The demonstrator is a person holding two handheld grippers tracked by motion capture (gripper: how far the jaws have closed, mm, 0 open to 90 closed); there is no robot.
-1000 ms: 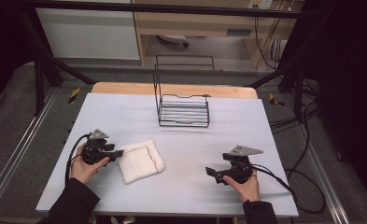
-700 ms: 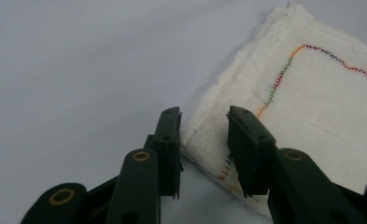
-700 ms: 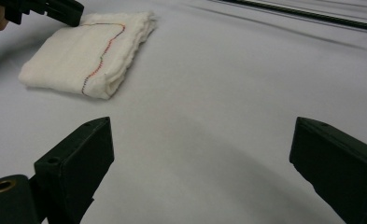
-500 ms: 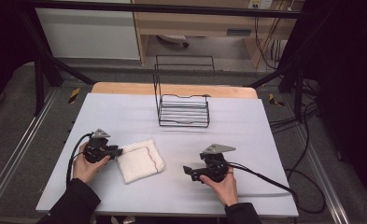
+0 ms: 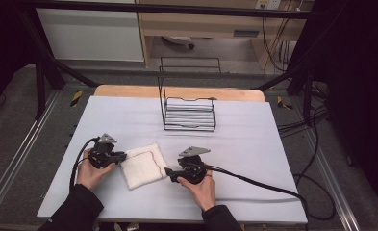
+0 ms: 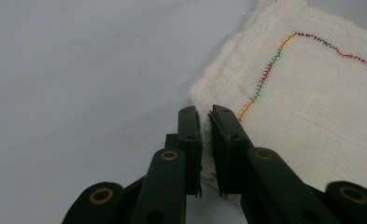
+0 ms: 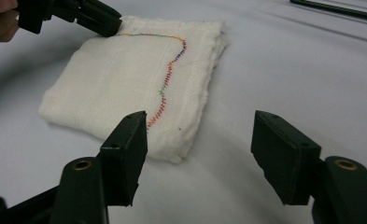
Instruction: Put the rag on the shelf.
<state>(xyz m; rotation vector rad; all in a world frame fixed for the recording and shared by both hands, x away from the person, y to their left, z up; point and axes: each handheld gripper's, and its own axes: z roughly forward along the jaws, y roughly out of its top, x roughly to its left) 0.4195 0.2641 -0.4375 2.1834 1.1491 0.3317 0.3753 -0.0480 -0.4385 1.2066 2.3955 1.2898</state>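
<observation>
Left gripper point(image 6: 205, 122) clamped on cloth point(image 5: 142, 165) edge; right gripper point(image 7: 200, 135) jaws apart at its 3 o'clock corner, ungrasped.

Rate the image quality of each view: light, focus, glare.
High view: the table is evenly lit, its surroundings fall to near black, and the whole frame is soft. Left gripper view: the cloth weave and coloured stitching are crisp, with no glare; the left tongs read dark. Right gripper view: the cloth is fairly sharp, while the near right tongs look slightly soft.

Folded white cloth point(image 5: 142, 166), flat on table point(image 5: 254, 144)
</observation>
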